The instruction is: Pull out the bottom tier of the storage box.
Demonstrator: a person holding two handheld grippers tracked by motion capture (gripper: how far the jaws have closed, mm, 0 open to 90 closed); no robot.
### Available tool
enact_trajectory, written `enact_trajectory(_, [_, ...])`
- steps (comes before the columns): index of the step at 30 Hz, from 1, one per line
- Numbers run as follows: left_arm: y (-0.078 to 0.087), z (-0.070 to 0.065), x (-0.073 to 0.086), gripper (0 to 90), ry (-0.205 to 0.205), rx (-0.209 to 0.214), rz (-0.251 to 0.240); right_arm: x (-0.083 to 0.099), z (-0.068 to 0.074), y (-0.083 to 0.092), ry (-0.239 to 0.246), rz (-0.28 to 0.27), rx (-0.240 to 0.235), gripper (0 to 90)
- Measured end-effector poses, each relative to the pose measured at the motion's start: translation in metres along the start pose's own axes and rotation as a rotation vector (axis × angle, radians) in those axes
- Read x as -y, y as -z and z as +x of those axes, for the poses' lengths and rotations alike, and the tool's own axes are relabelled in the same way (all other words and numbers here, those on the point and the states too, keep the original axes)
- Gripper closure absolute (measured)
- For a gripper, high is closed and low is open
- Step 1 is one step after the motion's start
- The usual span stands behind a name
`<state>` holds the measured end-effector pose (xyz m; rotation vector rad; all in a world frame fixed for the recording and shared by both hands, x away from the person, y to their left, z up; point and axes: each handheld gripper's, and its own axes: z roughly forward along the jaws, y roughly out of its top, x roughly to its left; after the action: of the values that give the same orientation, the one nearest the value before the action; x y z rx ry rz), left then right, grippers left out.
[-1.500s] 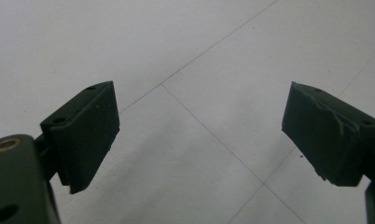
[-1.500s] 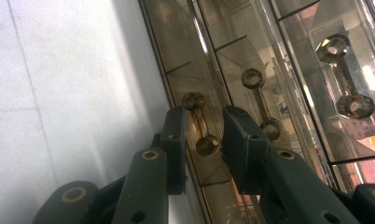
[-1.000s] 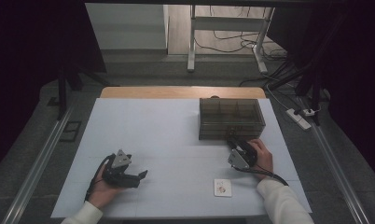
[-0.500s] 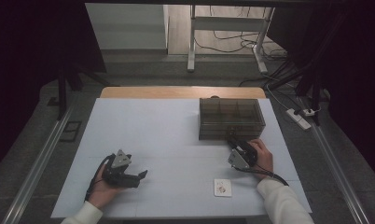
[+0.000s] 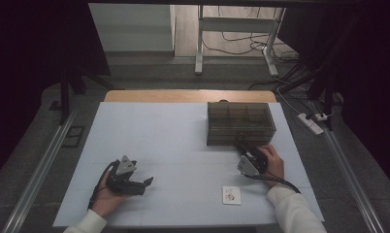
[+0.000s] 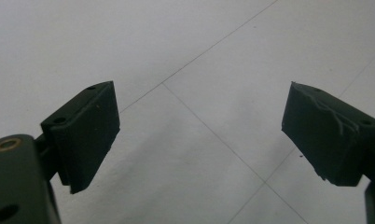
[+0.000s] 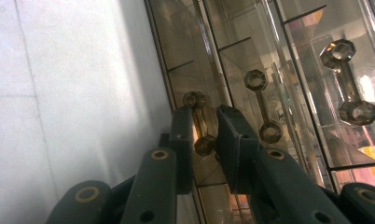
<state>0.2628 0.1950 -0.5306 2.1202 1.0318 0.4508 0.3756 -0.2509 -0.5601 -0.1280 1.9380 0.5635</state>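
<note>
Right gripper (image 7: 205,135) is clamped on the leftmost drawer handle (image 7: 199,123) of the clear drawer box (image 5: 239,122) at the table's (image 5: 173,145) far right — drawer not yet pulled. Left gripper (image 6: 199,135) rests open, empty, near left.

On the pale table (image 5: 173,145) a smoky clear drawer box (image 5: 239,121) sits toward the far right. The right gripper (image 5: 242,145) is up against its front face, fingers pointing into it, right hand (image 5: 270,162) wrapped behind. A small white card (image 5: 232,195) lies near the front edge, just left of that forearm. Over at front left, the left gripper (image 5: 147,183) rests low on the table, well apart from everything, fingers pointing right.
</note>
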Motion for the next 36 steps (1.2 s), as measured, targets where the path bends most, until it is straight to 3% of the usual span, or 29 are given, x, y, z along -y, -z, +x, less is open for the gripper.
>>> enact_trajectory(21, [0.0001, 0.0002, 0.0002, 11.7, 0.002, 0.000, -0.002, 0.0030, 0.0008, 0.0002, 0.037, -0.018, 0.011, 77.4])
enact_trajectory(36, [0.0005, 0.0001, 0.0004, 12.2, -0.001, -0.001, -0.003, 0.0041, 0.0007, 0.0004, 0.031, -0.026, 0.010, 78.0])
